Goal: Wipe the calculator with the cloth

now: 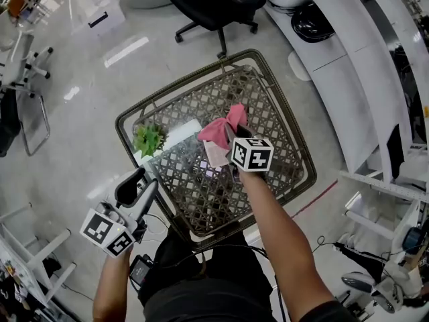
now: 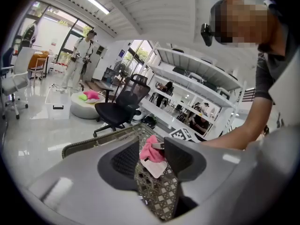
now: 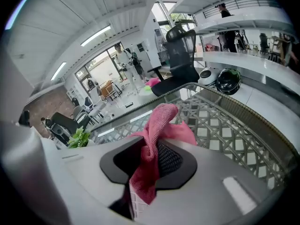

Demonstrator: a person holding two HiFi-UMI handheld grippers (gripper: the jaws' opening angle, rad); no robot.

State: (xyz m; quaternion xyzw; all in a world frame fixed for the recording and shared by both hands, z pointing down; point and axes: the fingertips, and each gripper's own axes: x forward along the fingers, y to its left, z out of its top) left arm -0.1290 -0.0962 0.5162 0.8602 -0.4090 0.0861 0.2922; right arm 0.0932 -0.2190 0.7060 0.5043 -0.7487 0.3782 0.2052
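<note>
so, the pink cloth is clamped in the right gripper, jaws pinched tight on it, and it's held up over the middle of the wicker-framed glass table. a bunch of the cloth is seen sticking up past the jaws, and a tail of it hangs down between them. just below the cloth, on the table top near its middle, a pale flat thing is lying. it's probably the calculator, but it's too small to be told for sure, tbh. whether the cloth touches it can't be made out. the left gripper is held off the table's near left edge, jaws spread apart with nothing caught between them, pointed across the table toward the cloth. a small green plant is parked on the table's left side, well apart from the cloth. a black office chair is seen on the floor beyond the table's far side.
</note>
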